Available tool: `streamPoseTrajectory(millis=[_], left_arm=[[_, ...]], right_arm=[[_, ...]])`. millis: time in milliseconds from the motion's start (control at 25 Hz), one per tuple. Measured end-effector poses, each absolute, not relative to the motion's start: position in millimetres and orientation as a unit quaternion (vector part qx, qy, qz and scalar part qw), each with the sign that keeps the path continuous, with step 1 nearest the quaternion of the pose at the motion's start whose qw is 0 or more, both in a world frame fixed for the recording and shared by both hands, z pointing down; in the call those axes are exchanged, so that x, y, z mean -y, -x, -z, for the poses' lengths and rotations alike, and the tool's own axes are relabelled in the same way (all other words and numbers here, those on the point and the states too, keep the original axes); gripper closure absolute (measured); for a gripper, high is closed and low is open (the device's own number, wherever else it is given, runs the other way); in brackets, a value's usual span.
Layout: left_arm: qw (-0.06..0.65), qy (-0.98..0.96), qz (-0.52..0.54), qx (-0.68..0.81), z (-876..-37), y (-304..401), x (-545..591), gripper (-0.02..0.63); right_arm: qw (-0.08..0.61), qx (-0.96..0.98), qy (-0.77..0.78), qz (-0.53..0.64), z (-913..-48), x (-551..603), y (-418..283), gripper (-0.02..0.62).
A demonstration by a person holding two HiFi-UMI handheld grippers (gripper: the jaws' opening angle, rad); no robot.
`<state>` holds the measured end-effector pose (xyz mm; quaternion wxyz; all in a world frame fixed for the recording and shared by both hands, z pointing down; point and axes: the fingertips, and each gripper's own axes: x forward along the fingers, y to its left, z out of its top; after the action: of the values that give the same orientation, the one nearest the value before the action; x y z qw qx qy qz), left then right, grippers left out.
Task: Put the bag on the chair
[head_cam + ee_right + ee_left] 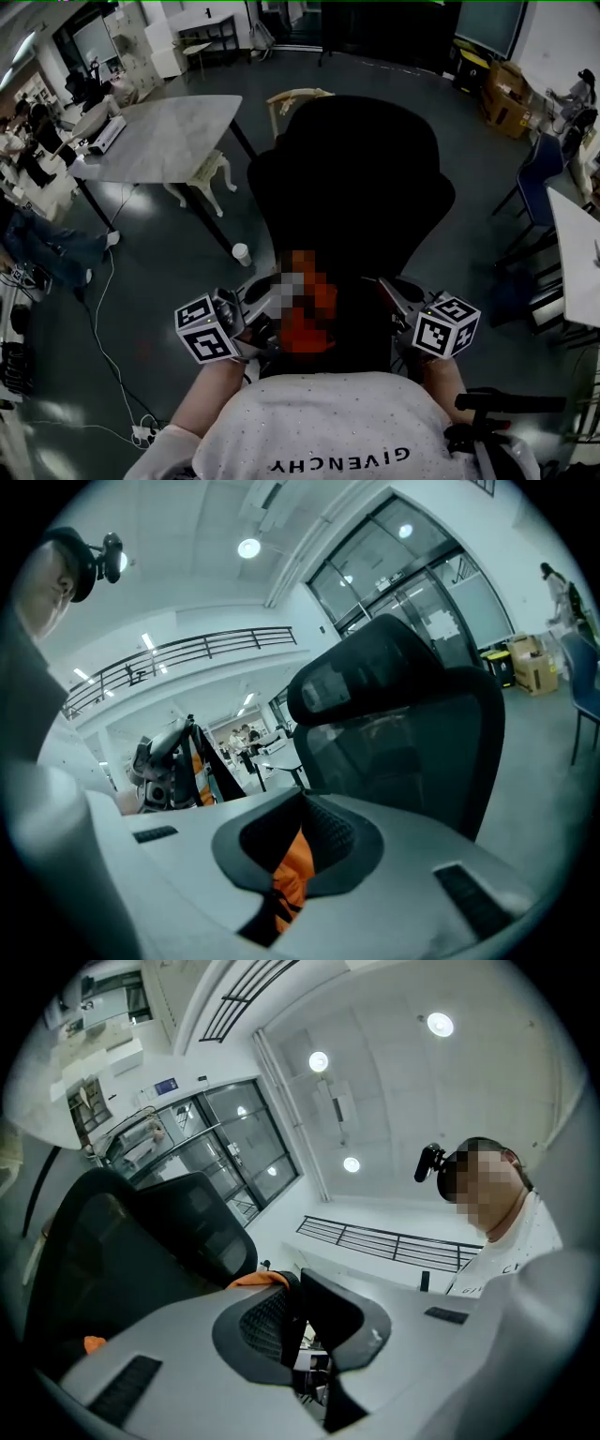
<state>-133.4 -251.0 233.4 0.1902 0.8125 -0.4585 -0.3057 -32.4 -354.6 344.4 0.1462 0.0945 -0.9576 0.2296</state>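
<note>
**Bag** (pixel 309 342): orange with black straps. It is held up between the two grippers, close in front of the person's white shirt (pixel 328 431) and just before the chair. A mosaic patch covers much of it in the head view. It seems to hang above the front of the seat, though black on black leaves that unsure.

**Left gripper** (pixel 262 328): the fingers are closed together on a black strap of the bag. The left gripper view (pixel 292 1288) shows orange cloth (pixel 258 1279) bunched at their tips.

**Right gripper** (pixel 389 314): the fingers are clamped on a fold of the bag's orange cloth (pixel 292 869), which fills the gap between them in the right gripper view (pixel 298 827).

**Chair** (pixel 352 178): a black office chair with a mesh back. It stands directly ahead of both grippers, and its back faces the person.

**Surface** (pixel 159 136): a grey top on dark legs, to the left of the chair and well apart from it.

**Cup** (pixel 241 253): white, upright on the floor between the surface and the chair.

**Cardboard boxes** (pixel 506 94): stacked at the far right.

**Blue chair** (pixel 544 173): at the right edge.

**Cables** (pixel 112 375): lying across the floor at lower left.
</note>
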Motion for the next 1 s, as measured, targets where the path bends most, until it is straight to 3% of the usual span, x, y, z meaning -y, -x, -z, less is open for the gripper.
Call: streamPoseTrajectory(millis=[440,1000], left_arm=[[0.234,-0.757,0.325,0.516,-292.2,130.8,283.3,0.580],[0.227,-0.788,0.276,0.500,-340.8,123.9,297.0,0.580]], right_arm=[[0.200,0.945,-0.037,-0.256,-413.8,355.8,39.4,0.592],[0.194,0.911,-0.050,-0.362,-502.7,367.0,68.4,0.592]])
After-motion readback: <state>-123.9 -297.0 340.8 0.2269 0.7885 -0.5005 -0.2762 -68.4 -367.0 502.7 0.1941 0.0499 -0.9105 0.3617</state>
